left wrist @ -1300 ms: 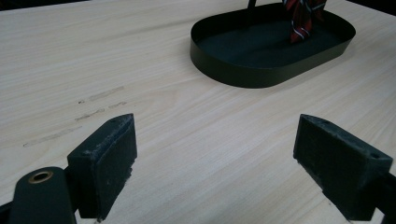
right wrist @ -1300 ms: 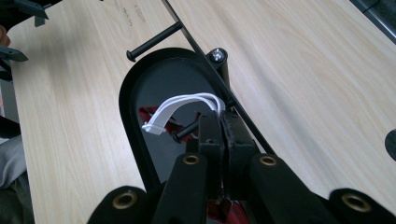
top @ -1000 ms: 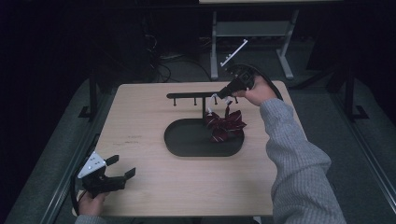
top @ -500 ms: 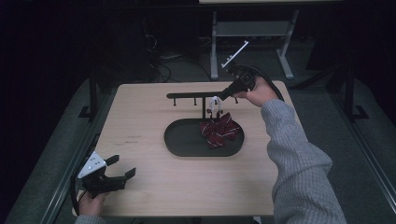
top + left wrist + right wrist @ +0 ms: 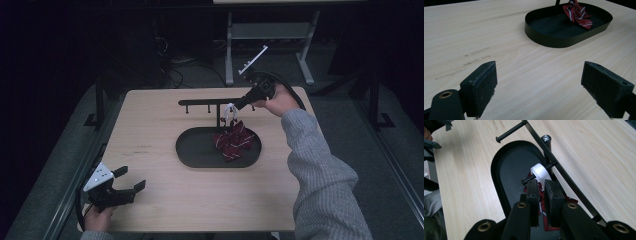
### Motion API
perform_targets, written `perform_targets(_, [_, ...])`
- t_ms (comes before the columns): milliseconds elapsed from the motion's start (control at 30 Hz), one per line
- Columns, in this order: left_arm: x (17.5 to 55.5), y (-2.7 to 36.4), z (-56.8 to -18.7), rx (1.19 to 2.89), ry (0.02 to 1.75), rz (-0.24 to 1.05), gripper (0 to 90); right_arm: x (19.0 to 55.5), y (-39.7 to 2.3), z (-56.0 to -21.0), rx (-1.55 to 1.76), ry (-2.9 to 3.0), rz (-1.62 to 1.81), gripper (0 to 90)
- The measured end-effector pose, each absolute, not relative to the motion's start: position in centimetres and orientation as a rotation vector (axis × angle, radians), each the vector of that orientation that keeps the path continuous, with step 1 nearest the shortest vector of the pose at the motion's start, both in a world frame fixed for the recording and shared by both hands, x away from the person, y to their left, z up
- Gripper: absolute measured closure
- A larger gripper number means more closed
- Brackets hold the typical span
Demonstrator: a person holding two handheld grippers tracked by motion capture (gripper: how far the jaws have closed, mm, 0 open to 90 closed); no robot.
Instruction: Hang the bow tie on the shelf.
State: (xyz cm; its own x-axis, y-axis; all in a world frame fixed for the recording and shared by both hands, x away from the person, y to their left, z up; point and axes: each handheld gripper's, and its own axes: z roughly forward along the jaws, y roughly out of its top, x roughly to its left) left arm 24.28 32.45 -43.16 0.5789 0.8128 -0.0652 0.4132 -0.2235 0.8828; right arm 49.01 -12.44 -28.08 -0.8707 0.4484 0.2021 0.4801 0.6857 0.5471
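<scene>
A black oval tray [image 5: 190,155] [image 5: 549,37] lies mid-table, with a black peg rail [image 5: 200,102] [image 5: 564,175] standing over its far side. A red striped bow tie [image 5: 234,141] [image 5: 577,13] hangs into the tray by a white band [image 5: 538,172] looped over one peg [image 5: 530,178]. My right gripper [image 5: 237,106] [image 5: 541,183] sits at that peg; its jaws have just been opening and stand narrowly apart, the band just ahead of the tips. My left gripper [image 5: 132,177] [image 5: 536,85] rests open at the near left corner, holding nothing.
The wooden table [image 5: 150,125] has bare surface left of and in front of the tray. Other pegs [image 5: 509,131] stick out from the rail. A metal stand [image 5: 265,35] and cables lie on the dark floor behind.
The bow tie has sunk from above the tray to hang lower on the peg. The right jaws have parted slightly. The left gripper stayed still.
</scene>
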Motion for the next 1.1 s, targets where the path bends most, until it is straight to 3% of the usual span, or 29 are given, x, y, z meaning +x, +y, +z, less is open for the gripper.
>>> perform_targets(1100, [24.2,32.3,-43.2,1.855,1.001,0.518,13.0,46.4,-14.0,-27.8,-0.777,-2.816,-1.006,68.9])
